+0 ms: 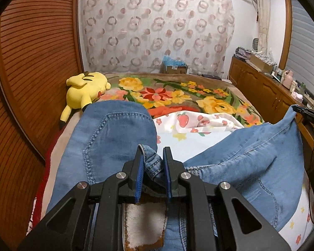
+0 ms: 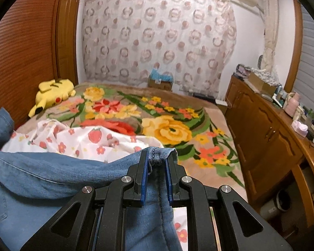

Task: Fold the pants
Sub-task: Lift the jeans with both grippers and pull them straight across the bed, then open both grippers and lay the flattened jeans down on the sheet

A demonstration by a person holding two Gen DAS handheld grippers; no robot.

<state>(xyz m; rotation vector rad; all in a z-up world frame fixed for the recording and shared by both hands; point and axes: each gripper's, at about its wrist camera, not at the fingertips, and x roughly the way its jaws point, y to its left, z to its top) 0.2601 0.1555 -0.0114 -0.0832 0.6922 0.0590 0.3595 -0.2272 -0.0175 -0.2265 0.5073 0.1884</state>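
Denim pants [image 1: 106, 133], blue, one pair: hanging raised above the bed between the two tongs, the fabric sagging in a shallow curve from one grip to the other. A stitched back pocket is showing on the left portion in the left wrist view; a leather-look waist patch with a pale fuzzy face is lying directly beneath that gripper.

Left gripper [image 1: 152, 156]: jaws drawn in to a narrow gap, pinching a bunched seam of the denim, apparently at the waistband. Holding here is keeping that end of the garment from dropping.

Right gripper [image 2: 156, 159]: jaws likewise nearly together, clamping a folded hem or band edge that is peeking above the fingertips, with cloth trailing down beneath. The two grips appear to be taken at opposite ends so the pants are spreading to full width, a sensible start for laying them flat or bringing the halves together. Judged stage: early, no completed fold showing.

White printed sheet [image 2: 79, 138], strawberries and small flowers: lying rumpled just beyond the hanging denim.

Floral blanket [image 2: 167, 129]: covering the bed [image 1: 58, 144], serving as the likely folding surface.

Yellow plush toy [image 1: 85, 90]: lying at the far left edge of the bed, well apart from the pants.

Wooden cabinet [image 2: 261, 142]: running along the right, clutter on top.

Patterned curtain [image 1: 157, 27]: hanging at the far wall.
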